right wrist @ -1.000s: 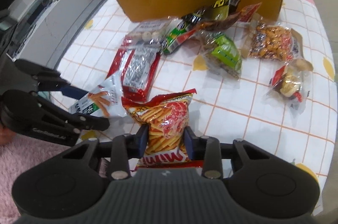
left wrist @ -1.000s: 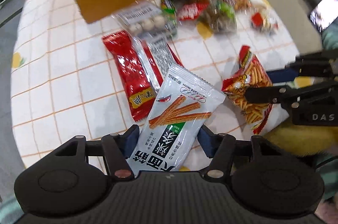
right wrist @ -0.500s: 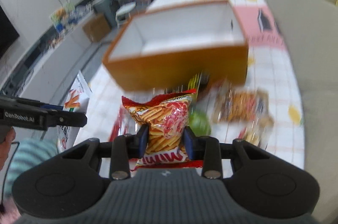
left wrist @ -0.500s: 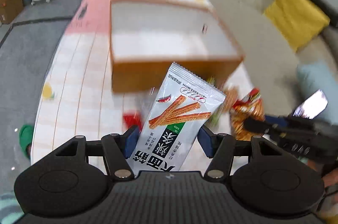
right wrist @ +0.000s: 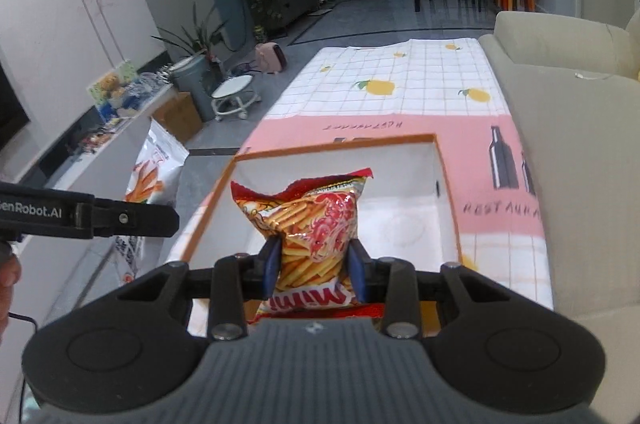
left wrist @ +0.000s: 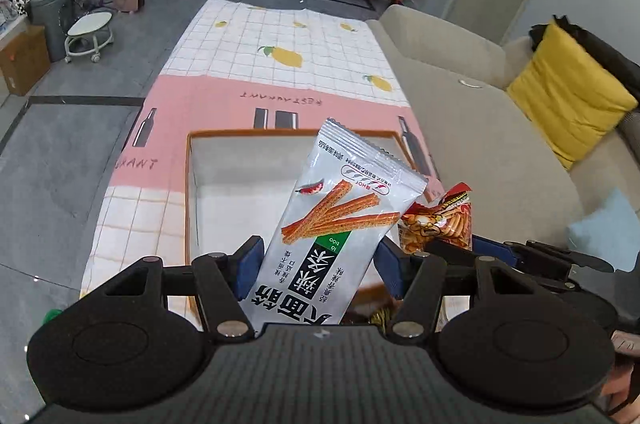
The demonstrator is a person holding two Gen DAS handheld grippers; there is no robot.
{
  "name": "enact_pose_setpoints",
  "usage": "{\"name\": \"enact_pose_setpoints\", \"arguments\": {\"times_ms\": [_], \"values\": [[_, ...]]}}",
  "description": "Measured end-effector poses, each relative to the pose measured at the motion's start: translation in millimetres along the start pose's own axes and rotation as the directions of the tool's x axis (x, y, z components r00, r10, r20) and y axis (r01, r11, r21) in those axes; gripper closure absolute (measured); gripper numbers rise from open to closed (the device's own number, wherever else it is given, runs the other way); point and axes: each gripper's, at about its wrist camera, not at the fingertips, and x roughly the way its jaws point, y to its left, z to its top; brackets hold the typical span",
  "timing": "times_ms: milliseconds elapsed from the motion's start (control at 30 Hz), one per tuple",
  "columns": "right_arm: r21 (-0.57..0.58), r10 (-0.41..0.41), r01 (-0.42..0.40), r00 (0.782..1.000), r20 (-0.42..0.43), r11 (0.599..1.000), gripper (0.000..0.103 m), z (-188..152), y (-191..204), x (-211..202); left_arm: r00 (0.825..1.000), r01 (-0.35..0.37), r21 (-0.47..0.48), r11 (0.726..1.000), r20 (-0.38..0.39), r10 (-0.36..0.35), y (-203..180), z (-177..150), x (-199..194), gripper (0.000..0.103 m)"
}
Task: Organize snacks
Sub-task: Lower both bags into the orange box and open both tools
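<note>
Now both tongs are loaded and held above the near part of the orange box, which sits open on the counter with a bare white floor inside. The left tongs are clamped on the lower part of a white spicy-stick packet; its blue pads press on both edges, and the packet leans up and to the right, its top seal over the box's far wall in the left wrist view. The right tongs stand narrow, pinching a red and yellow crisp bag near its bottom, so the puffed top of the bag rises in front of the box interior. In the right wrist view the left tongs reach in from the left edge with the white packet hanging behind them. In the left wrist view the crisp bag shows just right of the white packet. A beige sofa runs along the counter's right side, with a yellow cushion on it.
</note>
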Motion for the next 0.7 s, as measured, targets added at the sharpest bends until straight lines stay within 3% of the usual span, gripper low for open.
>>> {"name": "enact_pose_setpoints", "arguments": {"times_ms": [133, 400, 700], "values": [[-0.017, -0.042, 0.041, 0.999, -0.023, 0.999, 0.07, 19.8, -1.0, 35.7, 0.998, -0.029, -0.047, 0.998, -0.051, 0.026, 8.7, 18.8, 35.4, 0.034], [-0.066, -0.083, 0.073, 0.983, -0.164, 0.995, 0.07, 31.3, -10.7, 106.0, 0.977, -0.12, -0.003, 0.993, -0.176, 0.118, 14.1, 30.3, 96.1, 0.034], [-0.085, -0.071, 0.044, 0.937, -0.343, 0.995, 0.07, 20.4, -19.7, 159.2, 0.922, -0.174, 0.138, 0.975, -0.326, 0.21, 9.0, 31.8, 146.3, 0.034]]}}
